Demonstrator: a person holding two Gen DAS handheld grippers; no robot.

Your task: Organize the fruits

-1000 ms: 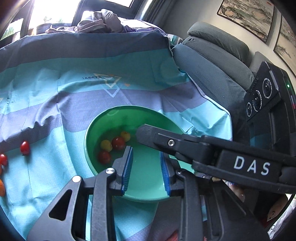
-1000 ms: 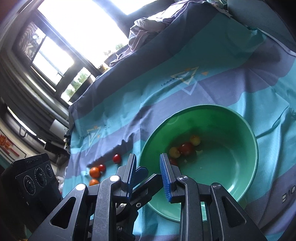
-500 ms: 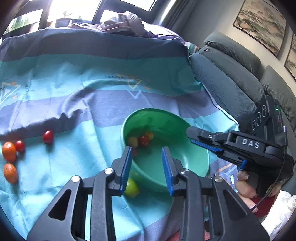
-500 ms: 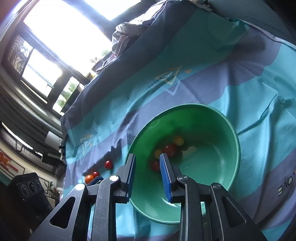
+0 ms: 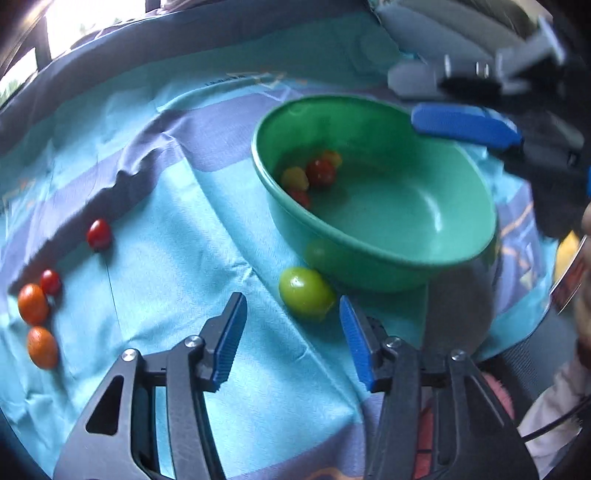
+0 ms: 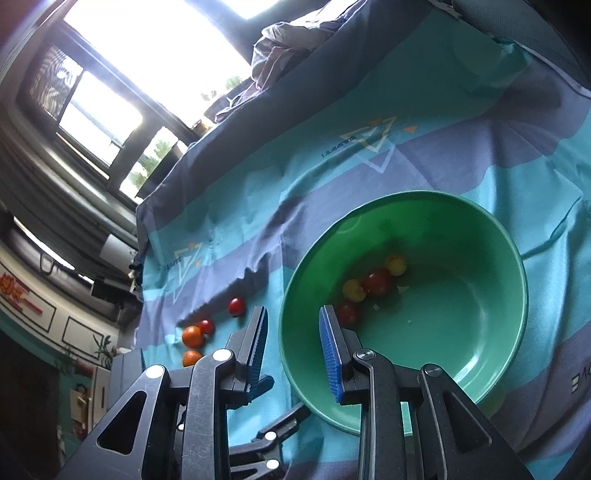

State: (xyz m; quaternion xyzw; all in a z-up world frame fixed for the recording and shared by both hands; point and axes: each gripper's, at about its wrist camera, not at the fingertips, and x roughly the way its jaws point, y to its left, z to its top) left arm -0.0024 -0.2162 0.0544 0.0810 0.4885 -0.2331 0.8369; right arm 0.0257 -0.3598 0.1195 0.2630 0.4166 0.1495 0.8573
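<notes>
A green tomato (image 5: 304, 293) lies on the teal cloth against the near outer wall of the green bowl (image 5: 369, 269). My left gripper (image 5: 291, 297) is low over it with its jaws opening; the tomato sits between the fingertips and no pad presses on it. Several small red and yellow tomatoes (image 5: 319, 171) rest inside the bowl (image 6: 517, 266). My right gripper (image 6: 293, 310) hovers over the bowl with its jaws drawn close and nothing between them. Its blue pad (image 5: 461, 125) shows by the bowl's far right rim.
On the cloth to the left lie a red tomato (image 5: 98, 233), a smaller red one (image 5: 50, 282) and two orange ones (image 5: 33, 302). A grey sofa (image 5: 424, 22) borders the cloth at the back right. A hand (image 5: 580, 295) shows at the right edge.
My left gripper sank and tipped down toward the cloth and its jaws widened. The green tomato came into view between its tips. The right gripper stayed over the bowl.
</notes>
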